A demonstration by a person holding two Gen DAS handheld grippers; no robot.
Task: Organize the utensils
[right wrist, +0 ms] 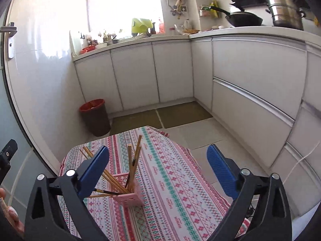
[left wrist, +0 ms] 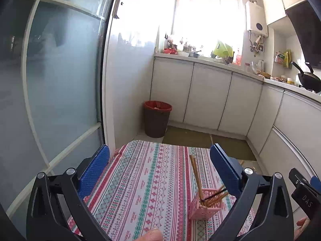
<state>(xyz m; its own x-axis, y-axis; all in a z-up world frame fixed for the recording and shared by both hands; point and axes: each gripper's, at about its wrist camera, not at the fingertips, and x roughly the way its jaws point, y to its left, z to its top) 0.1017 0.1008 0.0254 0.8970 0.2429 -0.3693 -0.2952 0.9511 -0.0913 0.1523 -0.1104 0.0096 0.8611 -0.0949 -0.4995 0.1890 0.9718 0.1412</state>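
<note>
Left claw (left wrist: pixel 159 164), right claw (right wrist: pixel 157 165) wide open, empty.

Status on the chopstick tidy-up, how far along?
Looks nearly done: the chopsticks stand in the pink holder on the tablecloth, and none lie loose in view. Nothing in hand: left gripper and right gripper are both open and empty. Left: possibly nothing.

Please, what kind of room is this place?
Most likely a home kitchen: white cabinets run under a countertop that carries a black wok and a steel steamer pot, and a bin stands on the floor.
</note>
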